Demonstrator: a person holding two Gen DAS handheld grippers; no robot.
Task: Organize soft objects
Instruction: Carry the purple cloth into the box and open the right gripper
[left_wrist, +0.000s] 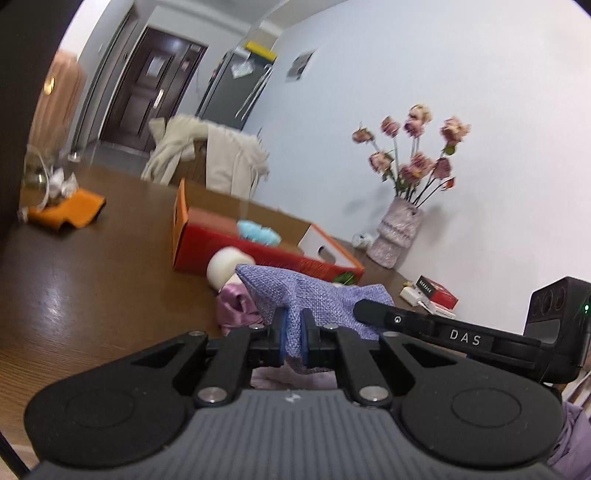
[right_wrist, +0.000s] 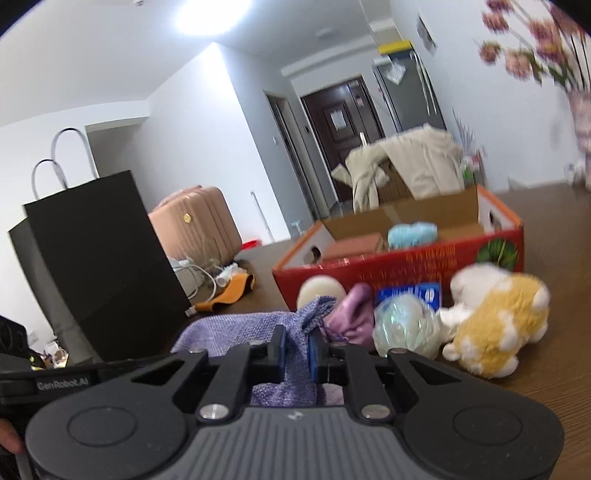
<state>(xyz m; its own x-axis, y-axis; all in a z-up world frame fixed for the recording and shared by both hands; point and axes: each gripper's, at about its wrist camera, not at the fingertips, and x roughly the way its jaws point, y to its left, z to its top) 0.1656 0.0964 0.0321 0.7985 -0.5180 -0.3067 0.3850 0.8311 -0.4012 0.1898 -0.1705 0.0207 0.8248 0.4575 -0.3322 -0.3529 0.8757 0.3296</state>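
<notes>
Now I have both claws clamped on the lilac cloth (left_wrist: 314, 295): left claw (left_wrist: 293, 338), right claw (right_wrist: 297, 349). It hangs over the worktop (left_wrist: 92, 266); the red box (right_wrist: 406, 258) lies just beyond.

Pale walls (right_wrist: 192, 122), a dark door (right_wrist: 338, 122) down the hall, bright ceiling light (right_wrist: 212, 14), brown wooden table (left_wrist: 96, 266)

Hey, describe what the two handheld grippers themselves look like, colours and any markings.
Both look alike: the left gripper and right gripper have black linkage arms with silver pivot screws, blue-padded fingers, and a ribbed grey body between two round black housings. In the left view the other unit's black arm reads "DAS"; in the right view, "GenRobot.AI".
</notes>
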